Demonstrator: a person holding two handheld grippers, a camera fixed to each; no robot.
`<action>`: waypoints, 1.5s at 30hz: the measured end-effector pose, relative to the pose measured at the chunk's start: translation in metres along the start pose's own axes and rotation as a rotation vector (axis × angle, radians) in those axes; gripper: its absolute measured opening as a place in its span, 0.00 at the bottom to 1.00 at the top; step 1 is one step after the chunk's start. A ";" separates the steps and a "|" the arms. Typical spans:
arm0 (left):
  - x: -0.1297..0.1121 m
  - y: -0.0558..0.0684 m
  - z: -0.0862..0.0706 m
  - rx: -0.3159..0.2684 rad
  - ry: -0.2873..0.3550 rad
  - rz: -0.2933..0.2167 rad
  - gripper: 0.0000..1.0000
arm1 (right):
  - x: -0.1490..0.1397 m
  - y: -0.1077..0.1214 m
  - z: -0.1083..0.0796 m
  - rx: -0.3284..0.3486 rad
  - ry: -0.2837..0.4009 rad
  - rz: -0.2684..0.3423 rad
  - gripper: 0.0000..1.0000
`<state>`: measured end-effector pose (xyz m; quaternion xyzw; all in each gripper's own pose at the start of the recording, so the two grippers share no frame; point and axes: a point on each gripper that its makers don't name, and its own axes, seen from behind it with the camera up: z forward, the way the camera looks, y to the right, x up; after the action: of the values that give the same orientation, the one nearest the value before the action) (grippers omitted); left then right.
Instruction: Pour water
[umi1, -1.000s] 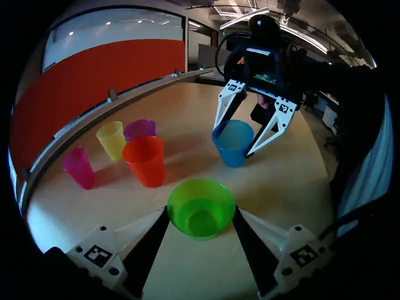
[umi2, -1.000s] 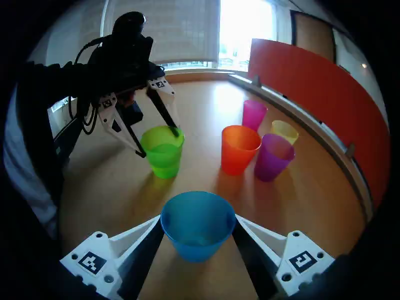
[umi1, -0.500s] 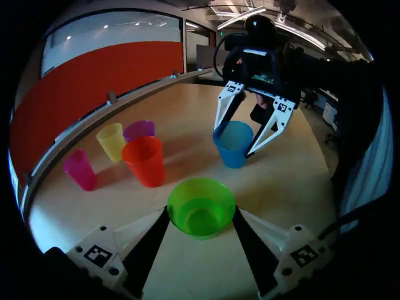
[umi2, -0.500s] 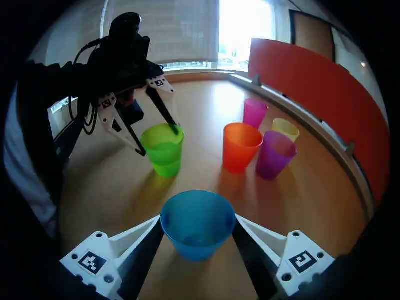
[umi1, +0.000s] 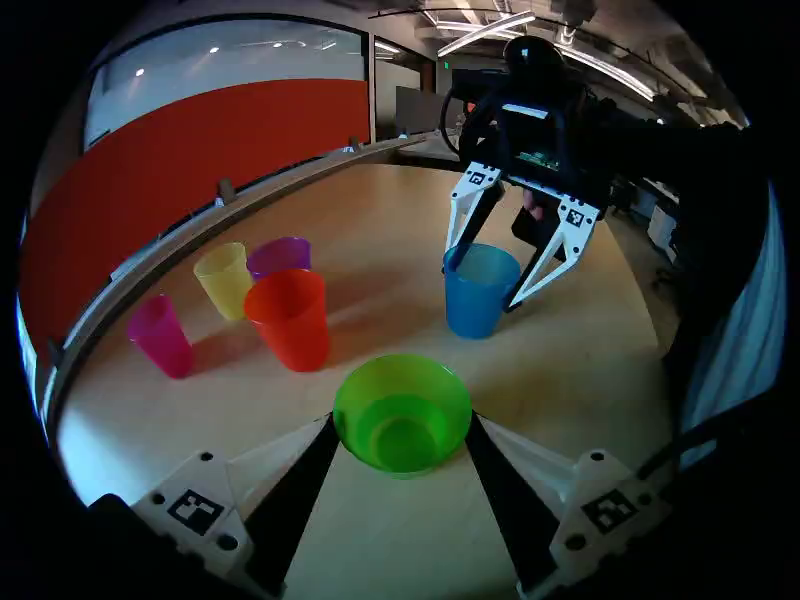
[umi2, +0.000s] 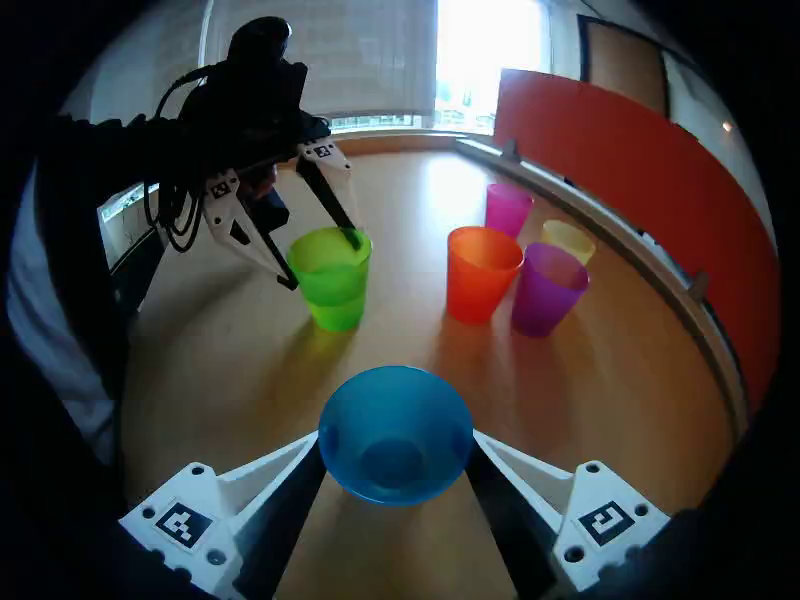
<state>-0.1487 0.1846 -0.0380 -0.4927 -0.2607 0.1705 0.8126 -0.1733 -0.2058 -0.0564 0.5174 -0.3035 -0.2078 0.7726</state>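
1. The left gripper (umi1: 402, 418) is clenched around a green cup (umi1: 400, 450), one finger pressing on each side of the cup just below its rim. The cup is upright with its mouth open to the camera.
2. The right gripper (umi2: 397, 438) grasps a blue cup (umi2: 395, 460) the same way, with a finger on either side. In the right gripper view the cup leans slightly away, so its inside bottom shows.
3. Both cups are over the middle of a pale wooden table (umi1: 380, 215), facing each other and well apart. I cannot tell whether their bases touch the wood, or whether either holds water.
4. Four more cups stand near the table's long edge, below a red panel (umi1: 200, 140). An orange cup (umi1: 290, 320) is nearest the middle, and a purple cup (umi1: 280, 256) is just behind it. A yellow cup (umi1: 224, 280) is just beside the purple one, and a pink cup (umi1: 158, 335) stands a little apart, closest to the edge.
5. A person's dark sleeve (umi1: 680, 160) reaches in behind the right gripper.
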 end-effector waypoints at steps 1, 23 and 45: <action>0.000 0.000 0.000 0.001 -0.002 0.002 0.89 | -0.001 0.000 0.000 -0.001 -0.001 -0.001 0.92; -0.016 -0.002 -0.004 0.004 -0.057 -0.031 0.93 | -0.013 0.002 -0.005 -0.028 -0.018 0.008 1.00; -0.040 0.000 -0.038 0.064 -0.083 -0.062 0.93 | -0.039 -0.006 -0.040 -0.104 -0.032 0.042 1.00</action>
<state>-0.1587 0.1356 -0.0626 -0.4506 -0.3038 0.1739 0.8212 -0.1744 -0.1568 -0.0825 0.4666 -0.3155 -0.2153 0.7977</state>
